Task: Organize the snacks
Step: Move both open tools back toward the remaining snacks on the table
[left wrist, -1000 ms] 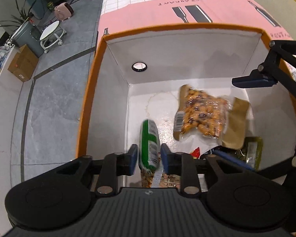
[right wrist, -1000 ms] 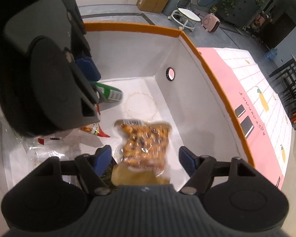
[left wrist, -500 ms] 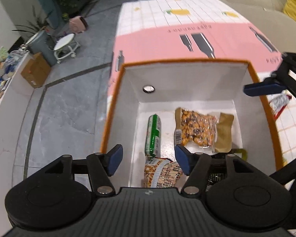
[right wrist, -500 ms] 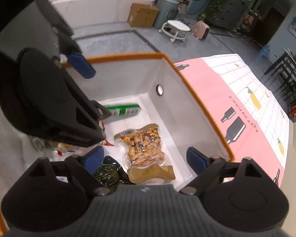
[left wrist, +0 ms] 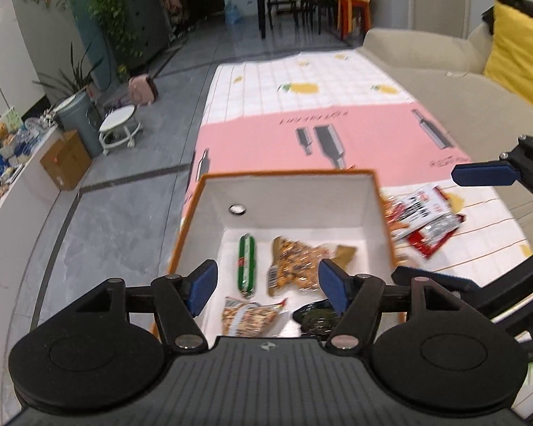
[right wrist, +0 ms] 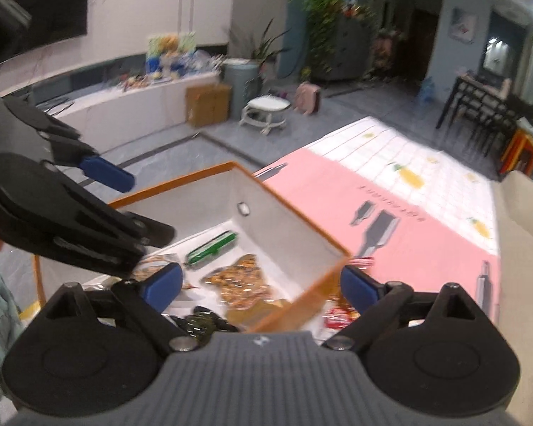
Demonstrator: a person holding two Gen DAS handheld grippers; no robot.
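Left gripper (left wrist: 268,281), black with blue pads, hangs above the near end of the orange-rimmed white cardboard box (left wrist: 291,197); jaws spread wide, nothing between them. Right gripper (right wrist: 261,283), same build, also spread wide and empty, sits over the box's right near corner, one pad inside the box line, the other outside it above the table. In the left wrist view the right gripper shows at the right edge, one blue pad (left wrist: 483,174) up over the tablecloth.

Snacks inside the box, on its white floor: green tube-shaped sausage pack (left wrist: 247,265) lying lengthwise near the left wall; clear vacuum bag of orange-brown nuts (left wrist: 296,266) just beside it to the right, with a tan flap at its far right end; printed orange-and-white snack packet (left wrist: 247,316) at the near side, partly under the gripper body; dark green-black packet (left wrist: 314,316) beside that, partly hidden. A round hole (left wrist: 237,208) sits in the far wall.

Outside the box, to its right on the table: a loose pile of red-and-white foil snack packets (left wrist: 423,220), blurred, close to the box wall. The box stands on a pink and white checked tablecloth (left wrist: 337,124) with bottle and lemon prints. Beige sofa (left wrist: 426,60) with yellow cushion (left wrist: 518,49) beyond.
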